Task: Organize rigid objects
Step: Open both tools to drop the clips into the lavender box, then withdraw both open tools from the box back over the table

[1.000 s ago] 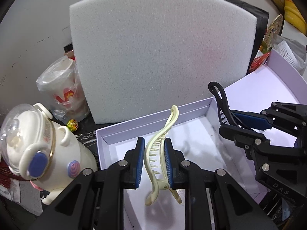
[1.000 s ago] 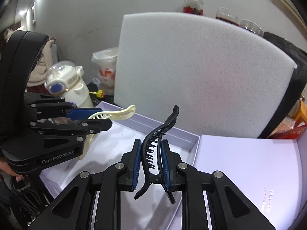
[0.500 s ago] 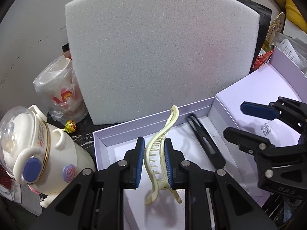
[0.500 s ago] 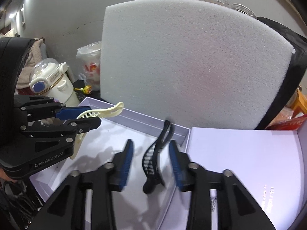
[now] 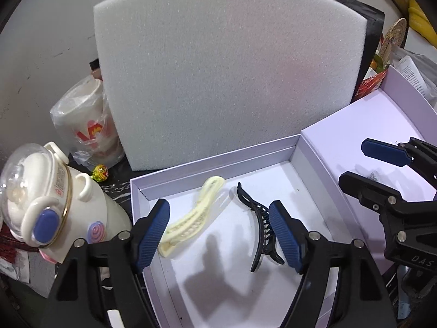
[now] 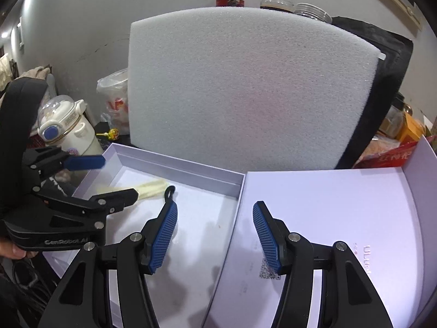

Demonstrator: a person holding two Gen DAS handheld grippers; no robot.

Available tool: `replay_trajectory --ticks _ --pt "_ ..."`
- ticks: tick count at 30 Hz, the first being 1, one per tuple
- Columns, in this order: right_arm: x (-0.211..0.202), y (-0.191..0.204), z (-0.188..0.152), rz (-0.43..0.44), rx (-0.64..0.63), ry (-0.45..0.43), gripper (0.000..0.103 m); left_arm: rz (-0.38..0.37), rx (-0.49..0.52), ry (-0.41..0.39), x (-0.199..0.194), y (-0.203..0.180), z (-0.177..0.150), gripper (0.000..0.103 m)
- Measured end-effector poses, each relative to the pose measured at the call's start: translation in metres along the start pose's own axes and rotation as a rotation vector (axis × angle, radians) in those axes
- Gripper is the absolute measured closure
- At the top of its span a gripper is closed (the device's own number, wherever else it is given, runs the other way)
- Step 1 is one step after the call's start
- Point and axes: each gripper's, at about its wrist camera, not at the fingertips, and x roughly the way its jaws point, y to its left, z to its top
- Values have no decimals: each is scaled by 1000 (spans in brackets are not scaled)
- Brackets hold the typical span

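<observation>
Two hair clips lie loose on the floor of the open white box [image 5: 213,164]. In my left wrist view, the cream hair clip [image 5: 191,221] sits near centre, running from 7 o'clock up to 1 o'clock. The black hair clip [image 5: 259,227] lies just beside it at about 3 o'clock, apart from it, teeth facing right. My left gripper [image 5: 220,235] is spread wide and holds nothing; its blue pads [image 5: 153,235] stand either side of both clips, the right pad partly covering the black clip's teeth. My right gripper [image 6: 215,235] is also wide and empty, hovering over the box's right wall and the box lid [image 6: 327,205] beside it. In the right wrist view, only the tip of the black clip shows at 10 o'clock from centre. A large grey foam block [image 5: 226,68] stands behind the box at 12 o'clock. A cream kids' bottle [image 5: 52,207] stands outside the box at 9 o'clock, with a bagged cup [image 5: 82,120] behind it.
</observation>
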Motion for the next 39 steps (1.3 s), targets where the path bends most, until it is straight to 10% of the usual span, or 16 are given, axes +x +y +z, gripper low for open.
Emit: replay_trajectory --ticks 33,36,39 --pt "-124 17 -26 -42 -27 -189 33 59 -12 -140 -120 -19 -35 27" --pt "-135 20 -30 -47 -29 -209 29 63 -17 -153 -130 -20 -40 0" --pt "-144 21 -34 -51 -27 -219 26 69 -20 -175 -140 -22 -46 0"
